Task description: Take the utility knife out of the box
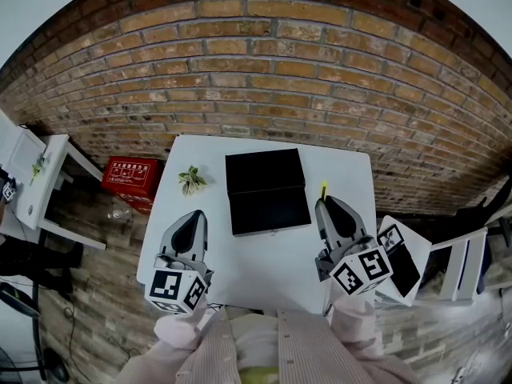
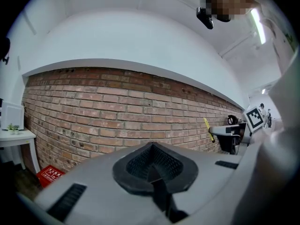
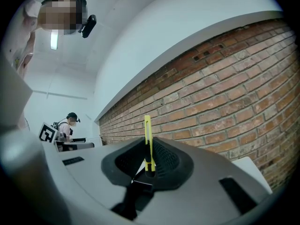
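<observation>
Slim yellow utility knife [image 3: 147, 135], clamped edge-on in right hand-held gripper [image 3: 151, 159]; black box [image 1: 266, 190], seemingly lying open, well apart
</observation>
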Demonstrator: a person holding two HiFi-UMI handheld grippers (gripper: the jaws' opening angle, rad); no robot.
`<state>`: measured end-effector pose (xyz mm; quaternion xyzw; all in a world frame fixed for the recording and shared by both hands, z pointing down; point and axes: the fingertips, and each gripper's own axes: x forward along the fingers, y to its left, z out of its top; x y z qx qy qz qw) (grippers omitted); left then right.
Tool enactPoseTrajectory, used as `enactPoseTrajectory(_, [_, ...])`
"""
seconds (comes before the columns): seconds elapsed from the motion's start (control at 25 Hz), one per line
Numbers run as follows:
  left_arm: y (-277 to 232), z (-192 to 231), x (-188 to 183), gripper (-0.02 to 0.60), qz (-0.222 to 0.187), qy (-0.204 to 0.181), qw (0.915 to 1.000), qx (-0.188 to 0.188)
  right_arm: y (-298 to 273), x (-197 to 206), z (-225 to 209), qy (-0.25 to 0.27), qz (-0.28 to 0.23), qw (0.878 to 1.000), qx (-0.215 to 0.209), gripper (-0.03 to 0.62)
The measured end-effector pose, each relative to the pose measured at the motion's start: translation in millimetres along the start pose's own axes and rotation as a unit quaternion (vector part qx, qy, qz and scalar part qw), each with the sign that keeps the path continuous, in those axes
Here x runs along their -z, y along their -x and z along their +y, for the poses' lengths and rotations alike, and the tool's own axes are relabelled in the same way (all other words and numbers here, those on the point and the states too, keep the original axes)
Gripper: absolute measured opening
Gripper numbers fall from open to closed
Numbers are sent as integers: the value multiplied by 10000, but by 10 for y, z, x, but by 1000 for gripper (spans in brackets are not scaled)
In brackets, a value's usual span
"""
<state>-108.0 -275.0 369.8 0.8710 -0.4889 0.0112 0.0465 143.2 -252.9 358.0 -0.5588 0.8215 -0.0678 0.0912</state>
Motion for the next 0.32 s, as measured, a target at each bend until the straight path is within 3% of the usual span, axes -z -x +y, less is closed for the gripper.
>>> enactPoseTrajectory(0.32, [-19, -3, 56, -8, 49, 35, 10000, -47, 5, 6, -43, -13, 8, 10000, -3, 51])
